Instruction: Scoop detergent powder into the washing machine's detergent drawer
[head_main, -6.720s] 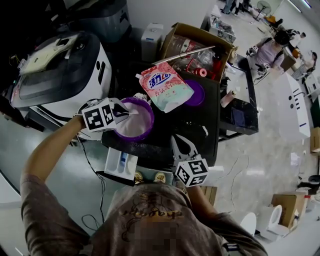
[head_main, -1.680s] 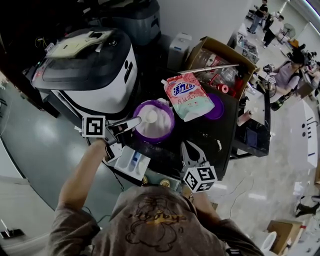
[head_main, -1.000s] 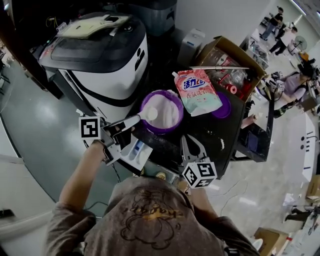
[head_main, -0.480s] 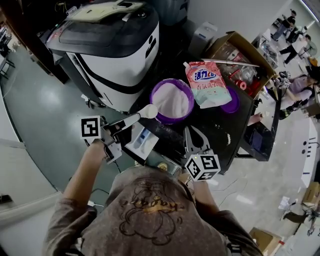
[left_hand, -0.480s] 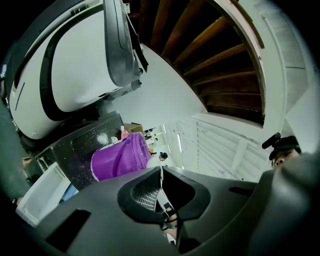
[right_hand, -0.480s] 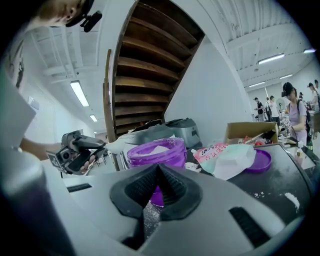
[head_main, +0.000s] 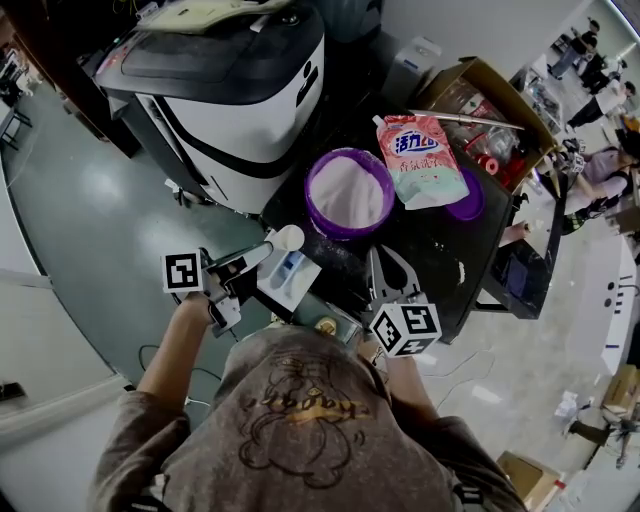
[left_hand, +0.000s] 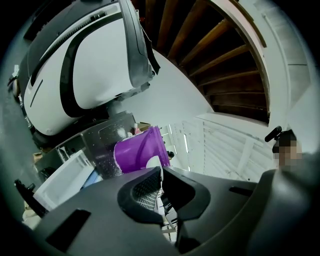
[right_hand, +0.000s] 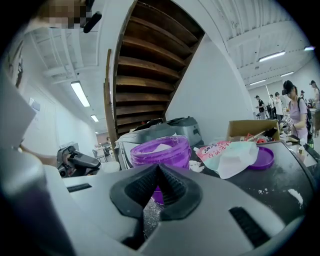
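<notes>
My left gripper (head_main: 258, 252) is shut on the handle of a white scoop (head_main: 287, 238) heaped with white powder. The scoop's bowl hangs over the far end of the white detergent drawer (head_main: 297, 283), which sticks out at the table's near left edge. In the left gripper view the jaws (left_hand: 161, 172) pinch the thin white handle, with the purple tub (left_hand: 138, 152) beyond. The purple tub (head_main: 348, 191) holds white powder and stands behind the drawer. My right gripper (head_main: 376, 262) rests shut and empty on the dark table, near the tub (right_hand: 161, 148).
The white and black washing machine (head_main: 231, 88) stands at the far left. A pink detergent pouch (head_main: 424, 160) lies right of the tub, partly on a purple lid (head_main: 469, 206). A cardboard box (head_main: 487, 98) of items sits at the back right. Powder specks dot the table (right_hand: 295, 192).
My left gripper has carried the loaded scoop from the tub's rim down and left to the drawer. The right gripper has stayed in place.
</notes>
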